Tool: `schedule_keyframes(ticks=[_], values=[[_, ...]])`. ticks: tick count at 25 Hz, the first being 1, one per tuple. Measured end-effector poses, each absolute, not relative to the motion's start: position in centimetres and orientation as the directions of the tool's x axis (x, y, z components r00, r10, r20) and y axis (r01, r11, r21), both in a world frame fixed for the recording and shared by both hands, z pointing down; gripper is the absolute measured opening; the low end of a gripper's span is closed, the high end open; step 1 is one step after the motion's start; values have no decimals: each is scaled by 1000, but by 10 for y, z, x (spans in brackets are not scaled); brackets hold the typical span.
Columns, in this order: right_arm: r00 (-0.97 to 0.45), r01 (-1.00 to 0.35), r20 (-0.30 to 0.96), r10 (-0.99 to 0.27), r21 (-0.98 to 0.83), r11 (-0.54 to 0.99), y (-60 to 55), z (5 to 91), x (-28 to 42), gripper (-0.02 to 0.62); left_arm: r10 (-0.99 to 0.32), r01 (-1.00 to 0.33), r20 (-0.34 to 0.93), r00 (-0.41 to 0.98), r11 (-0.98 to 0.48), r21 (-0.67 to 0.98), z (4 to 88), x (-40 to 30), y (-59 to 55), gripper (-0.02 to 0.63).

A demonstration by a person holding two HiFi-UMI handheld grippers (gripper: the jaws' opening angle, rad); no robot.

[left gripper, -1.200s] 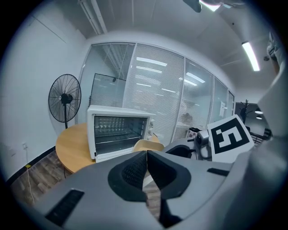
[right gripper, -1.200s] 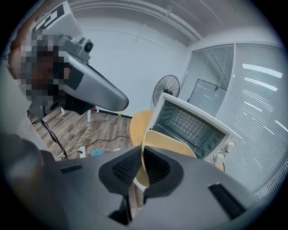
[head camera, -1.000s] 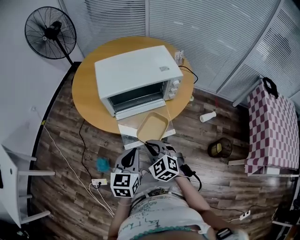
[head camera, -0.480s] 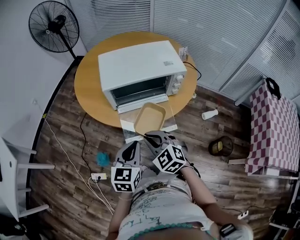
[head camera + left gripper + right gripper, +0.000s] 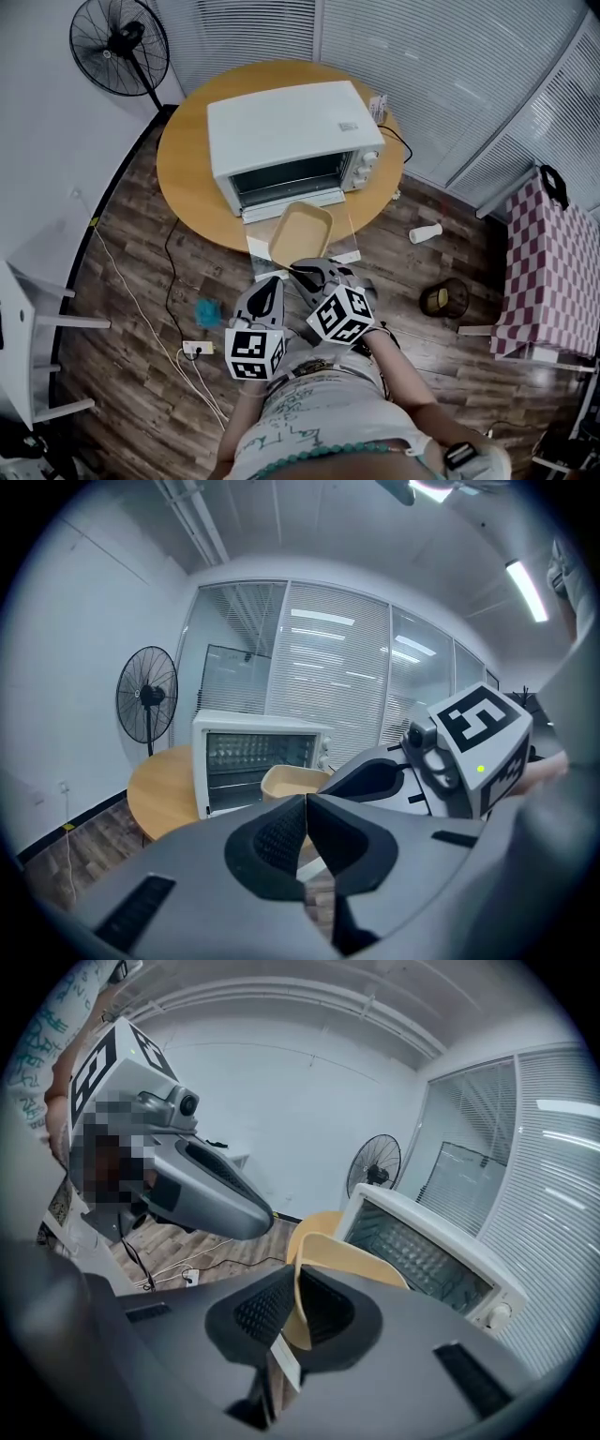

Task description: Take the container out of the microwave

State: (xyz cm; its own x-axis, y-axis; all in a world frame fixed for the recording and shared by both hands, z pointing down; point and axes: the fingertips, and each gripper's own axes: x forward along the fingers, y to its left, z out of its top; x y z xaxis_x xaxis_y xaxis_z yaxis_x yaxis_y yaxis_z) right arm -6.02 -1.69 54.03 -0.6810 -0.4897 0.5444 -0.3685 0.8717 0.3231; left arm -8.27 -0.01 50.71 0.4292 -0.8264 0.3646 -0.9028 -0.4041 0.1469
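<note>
A white microwave stands on a round wooden table with its glass door folded down flat. A tan, shallow container hangs over that door, outside the cavity. My right gripper is shut on the container's near rim; in the right gripper view the rim is pinched between the pads and the container tilts up in front of the microwave. My left gripper hovers beside it to the left, shut with nothing in it.
A standing fan is behind the table at left. On the floor lie a power strip with cables, a teal object, a white bottle and a small bin. A checkered cloth covers furniture at right.
My right gripper has lifted the container slightly, keeping its grip on the rim. The left gripper has stayed put. The head view has shifted a little.
</note>
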Motion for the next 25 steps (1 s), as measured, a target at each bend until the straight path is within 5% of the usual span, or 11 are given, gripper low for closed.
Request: schedule_keyframes(ticks=[25], values=[[-692, -352, 549, -469, 310, 883, -27, 542, -69, 12, -827, -906, 372, 422, -397, 144, 509, -84, -11, 15]])
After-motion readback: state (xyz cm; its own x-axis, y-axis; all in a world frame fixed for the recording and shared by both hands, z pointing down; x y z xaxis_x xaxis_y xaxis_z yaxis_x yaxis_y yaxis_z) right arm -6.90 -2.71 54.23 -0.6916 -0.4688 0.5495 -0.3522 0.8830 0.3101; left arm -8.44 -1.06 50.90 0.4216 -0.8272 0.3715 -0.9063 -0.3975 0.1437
